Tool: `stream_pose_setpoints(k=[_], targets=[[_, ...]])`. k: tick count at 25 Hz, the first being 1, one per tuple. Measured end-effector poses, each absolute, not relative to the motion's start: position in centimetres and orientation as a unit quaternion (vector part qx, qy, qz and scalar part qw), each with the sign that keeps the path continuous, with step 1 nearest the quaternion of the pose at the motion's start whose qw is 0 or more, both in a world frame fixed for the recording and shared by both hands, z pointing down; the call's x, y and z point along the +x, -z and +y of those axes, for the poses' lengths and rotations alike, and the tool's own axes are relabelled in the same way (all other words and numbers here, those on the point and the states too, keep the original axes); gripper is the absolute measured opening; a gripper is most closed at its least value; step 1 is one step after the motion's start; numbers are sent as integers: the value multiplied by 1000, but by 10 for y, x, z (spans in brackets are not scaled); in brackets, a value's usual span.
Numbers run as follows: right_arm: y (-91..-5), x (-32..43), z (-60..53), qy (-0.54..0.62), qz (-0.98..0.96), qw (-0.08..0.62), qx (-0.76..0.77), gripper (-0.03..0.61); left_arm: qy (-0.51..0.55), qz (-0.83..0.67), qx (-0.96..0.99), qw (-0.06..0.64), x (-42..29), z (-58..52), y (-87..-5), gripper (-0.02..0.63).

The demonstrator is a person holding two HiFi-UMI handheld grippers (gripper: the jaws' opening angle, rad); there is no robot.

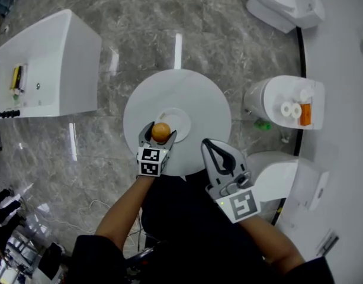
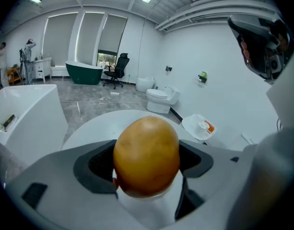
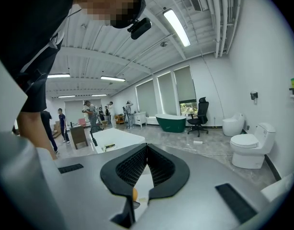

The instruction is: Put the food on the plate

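Your left tool (image 1: pixel 160 134) is clamped on the round orange-brown food (image 2: pixel 147 155), poised over the near edge of the plate (image 1: pixel 181 119) on the white surface (image 1: pixel 193 93). Your right tool (image 1: pixel 207 144) sits closed and empty beside it. By my reading, only lowering and letting go remain.

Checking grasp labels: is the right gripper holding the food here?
No: the right gripper has its jaws meeting on nothing, while the left gripper clamps the round orange food.
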State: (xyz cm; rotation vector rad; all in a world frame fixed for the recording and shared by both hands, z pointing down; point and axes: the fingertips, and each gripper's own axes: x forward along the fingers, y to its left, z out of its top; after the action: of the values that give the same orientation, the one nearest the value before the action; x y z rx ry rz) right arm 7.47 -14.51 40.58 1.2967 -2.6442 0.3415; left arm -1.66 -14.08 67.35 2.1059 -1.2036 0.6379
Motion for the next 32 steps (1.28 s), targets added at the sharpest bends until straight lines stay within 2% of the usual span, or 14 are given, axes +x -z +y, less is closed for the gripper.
stream_pose_setpoints(k=[17, 32], targets=[[-422, 88, -159, -140, -884, 89, 436, 8, -286, -459, 777, 322, -21, -152, -713, 359], [-428, 117, -161, -147, -869, 97, 463, 8, -358, -410, 775, 323, 5, -143, -743, 359]])
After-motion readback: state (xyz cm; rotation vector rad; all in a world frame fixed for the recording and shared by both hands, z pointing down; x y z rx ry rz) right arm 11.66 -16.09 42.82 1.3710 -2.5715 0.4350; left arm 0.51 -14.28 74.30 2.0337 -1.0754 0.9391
